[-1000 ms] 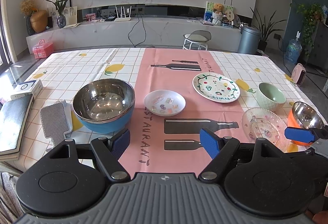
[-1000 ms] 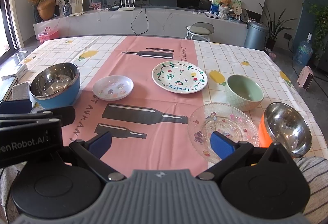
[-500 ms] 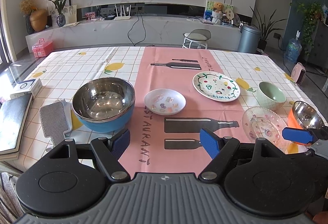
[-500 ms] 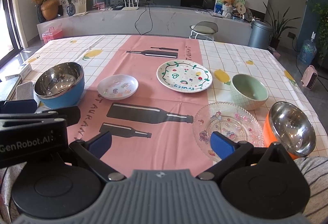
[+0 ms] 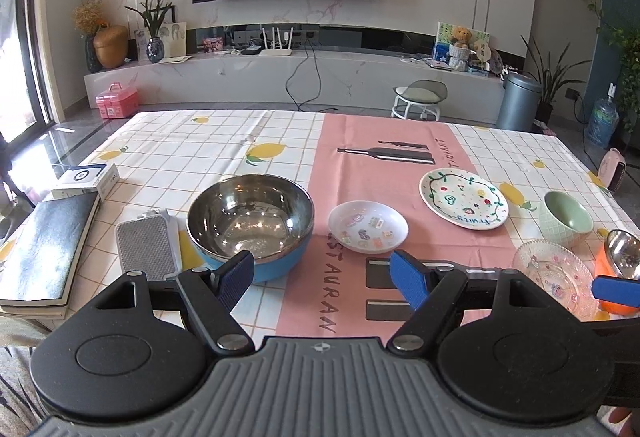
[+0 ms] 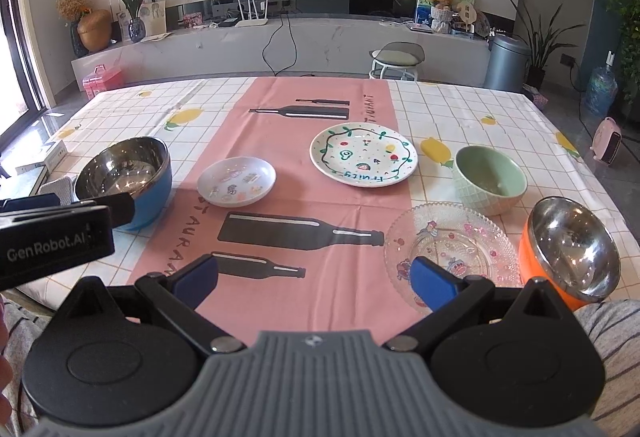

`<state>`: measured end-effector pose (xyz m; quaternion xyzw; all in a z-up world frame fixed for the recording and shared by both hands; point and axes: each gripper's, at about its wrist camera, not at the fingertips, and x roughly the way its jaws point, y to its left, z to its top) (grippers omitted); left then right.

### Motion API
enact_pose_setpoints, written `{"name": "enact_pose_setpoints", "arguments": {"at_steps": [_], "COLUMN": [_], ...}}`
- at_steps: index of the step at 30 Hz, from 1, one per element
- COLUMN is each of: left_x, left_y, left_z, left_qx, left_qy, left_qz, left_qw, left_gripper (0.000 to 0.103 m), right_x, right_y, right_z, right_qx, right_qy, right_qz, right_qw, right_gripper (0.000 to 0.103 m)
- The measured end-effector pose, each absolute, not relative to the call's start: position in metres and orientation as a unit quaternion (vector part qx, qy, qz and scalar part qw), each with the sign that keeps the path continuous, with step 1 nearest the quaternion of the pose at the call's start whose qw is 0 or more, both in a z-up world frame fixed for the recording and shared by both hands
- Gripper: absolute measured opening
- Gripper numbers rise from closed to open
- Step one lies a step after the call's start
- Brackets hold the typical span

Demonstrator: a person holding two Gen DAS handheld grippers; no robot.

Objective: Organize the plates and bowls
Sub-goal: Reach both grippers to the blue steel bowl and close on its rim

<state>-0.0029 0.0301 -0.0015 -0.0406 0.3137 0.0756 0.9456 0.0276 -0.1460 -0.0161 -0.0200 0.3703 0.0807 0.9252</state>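
Observation:
On the table stand a blue steel bowl, a small white dish, a white painted plate, a green bowl, a clear glass plate and an orange steel bowl. My left gripper is open and empty, just in front of the blue bowl. My right gripper is open and empty, its right finger over the near edge of the glass plate.
A grey mesh pad, a black book and a small white box lie at the table's left edge. The tablecloth has a pink centre strip. A stool and bin stand beyond the table.
Both grippers have moved a little forward toward the dishes. Their jaws stay open and the dishes have not moved.

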Motion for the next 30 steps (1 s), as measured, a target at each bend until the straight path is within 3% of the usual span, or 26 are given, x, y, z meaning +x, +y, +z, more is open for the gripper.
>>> {"name": "enact_pose_setpoints", "arguments": {"at_steps": [11,30], "left_x": [0.011,0.047], "left_y": [0.074,0.111], "left_z": [-0.002,-0.028], "left_qx": [-0.124,-0.19], "left_qy": [0.288,0.326], "left_qz": [0.191,0.251], "left_qw": [0.93,0.891], "left_gripper": [0.091,0.088], "right_x": [0.042,0.111], "right_y": [-0.149,-0.095], "right_z": [0.0,0.016], "right_qx": [0.007,0.032], "right_qy": [0.357,0.395], "right_qz": [0.085,0.181], "right_qw": [0.93,0.9], "right_gripper": [0.1,0.1]}}
